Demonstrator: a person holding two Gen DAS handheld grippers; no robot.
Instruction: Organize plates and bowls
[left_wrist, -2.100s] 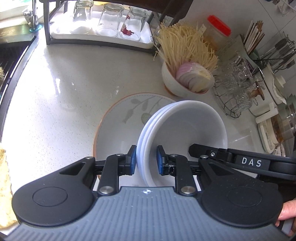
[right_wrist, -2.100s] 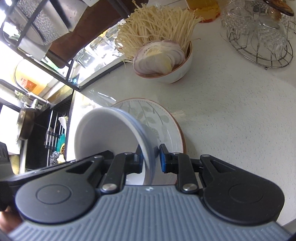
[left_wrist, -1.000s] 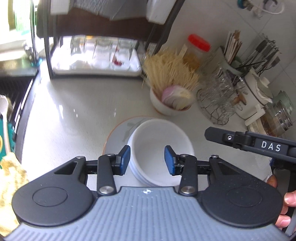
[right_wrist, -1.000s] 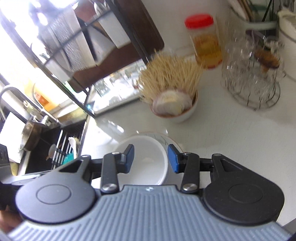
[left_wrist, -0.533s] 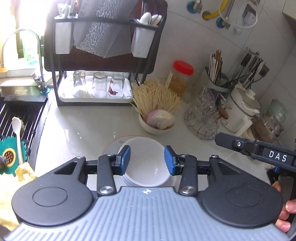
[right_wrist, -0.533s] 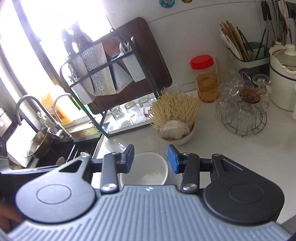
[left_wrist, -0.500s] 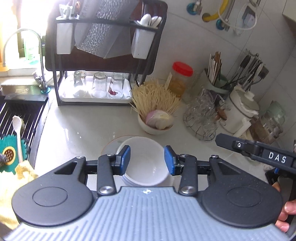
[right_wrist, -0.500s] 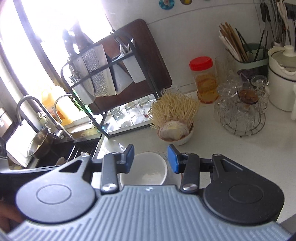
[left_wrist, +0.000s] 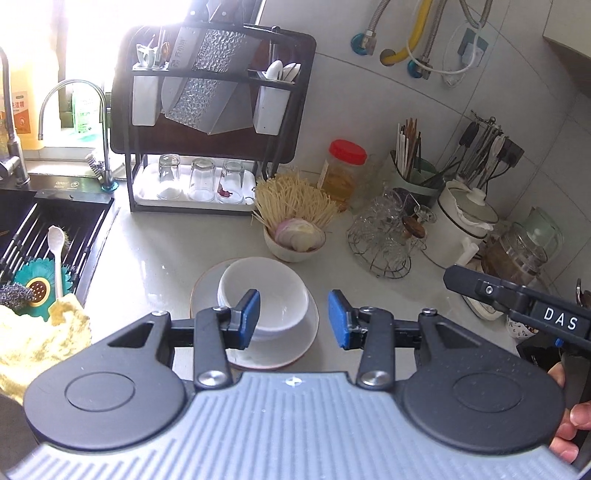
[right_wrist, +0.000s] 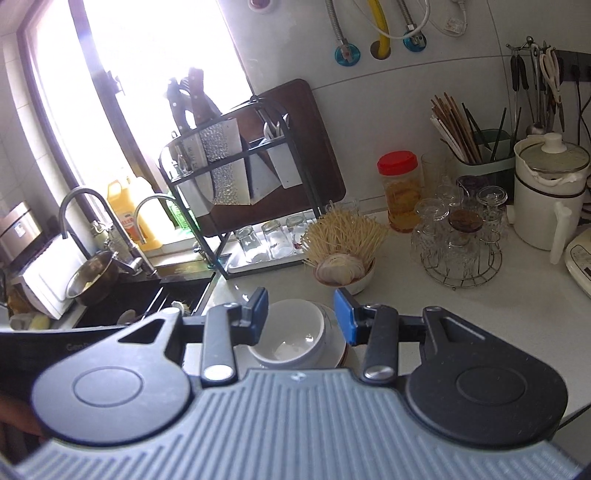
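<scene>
I have both the left gripper (left_wrist: 293, 318) and right gripper (right_wrist: 300, 318) spread and empty above the stacked white bowls (left_wrist: 264, 297) resting on the plate (left_wrist: 258, 352) mid-worktop; glazed, slippery, breakable, best pinched at the rim

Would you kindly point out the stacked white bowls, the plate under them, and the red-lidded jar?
stacked white bowls (left_wrist: 273, 291): left wrist view, inside of top bowl.
plate (left_wrist: 275, 350): left wrist view, bare front rim.
red-lidded jar (right_wrist: 398, 162): right wrist view, lid.

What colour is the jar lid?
Red: the jar lid shows best in the right wrist view.
</scene>
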